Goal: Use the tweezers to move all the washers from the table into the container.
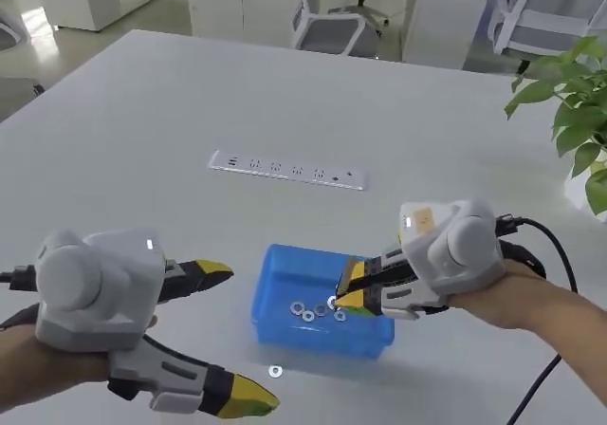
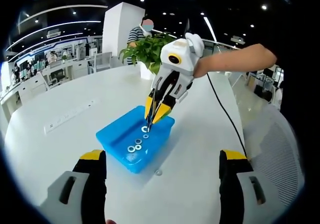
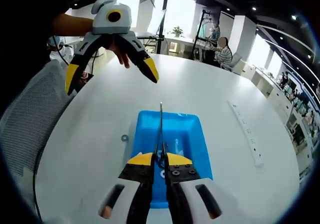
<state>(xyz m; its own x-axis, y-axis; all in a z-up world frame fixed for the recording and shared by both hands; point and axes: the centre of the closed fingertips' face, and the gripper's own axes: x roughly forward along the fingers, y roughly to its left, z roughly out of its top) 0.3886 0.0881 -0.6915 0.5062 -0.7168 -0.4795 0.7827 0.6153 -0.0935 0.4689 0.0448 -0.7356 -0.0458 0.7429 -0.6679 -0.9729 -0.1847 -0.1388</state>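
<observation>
The right gripper (image 1: 352,286) clamps the tweezers (image 3: 160,124), whose long axis runs straight ahead of its jaws, tips down in the container (image 1: 318,340); the left gripper (image 1: 248,339) is spread and empty; one washer (image 1: 275,371), flat on the table (image 1: 142,159) between both grippers, likely handles light, stiff and slippery, so pinch across its rim.
</observation>
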